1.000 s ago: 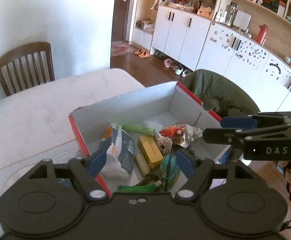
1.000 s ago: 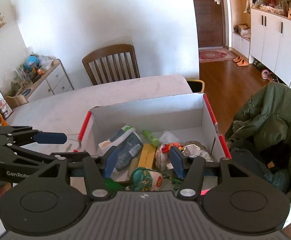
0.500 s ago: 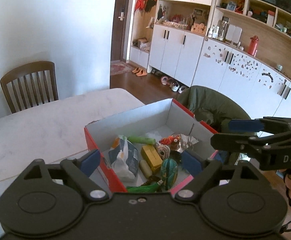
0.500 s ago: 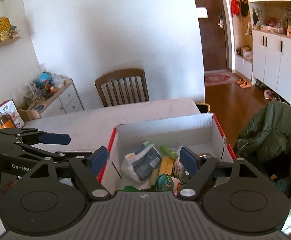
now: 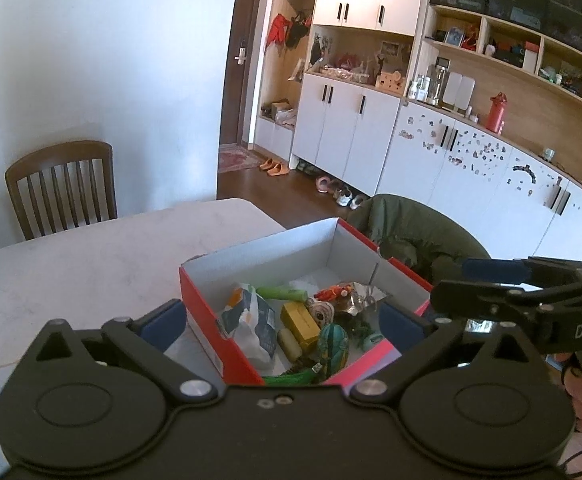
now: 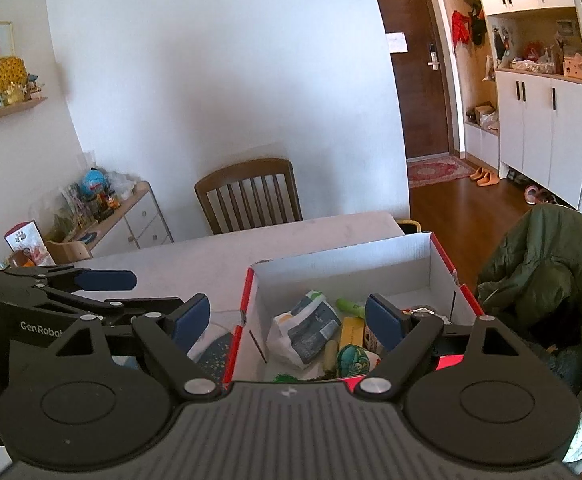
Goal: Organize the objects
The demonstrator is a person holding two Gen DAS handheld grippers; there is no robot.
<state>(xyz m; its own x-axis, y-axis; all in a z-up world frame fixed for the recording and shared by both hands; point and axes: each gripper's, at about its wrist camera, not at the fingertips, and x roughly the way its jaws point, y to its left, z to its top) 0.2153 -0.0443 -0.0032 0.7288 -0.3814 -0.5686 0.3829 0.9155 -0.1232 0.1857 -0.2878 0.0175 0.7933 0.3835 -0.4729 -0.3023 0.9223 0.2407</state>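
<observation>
From the left wrist view, the left gripper [image 5: 281, 322] hangs wide open and empty above the red box [image 5: 207, 312] on the table [image 5: 91, 264]; its soft plastic packet [image 5: 251, 326] looks light, crinkly (pinch mid-body). In the right wrist view, the right gripper [image 6: 289, 320] gapes empty over the same box.

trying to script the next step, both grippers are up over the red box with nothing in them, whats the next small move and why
Probably lower the left gripper toward the yellow box, which lies exposed among the clutter in the red box. Both it and the right gripper are open, empty and above the box's contents, so nothing is gripped yet. Which item should go first is a guess.
</observation>
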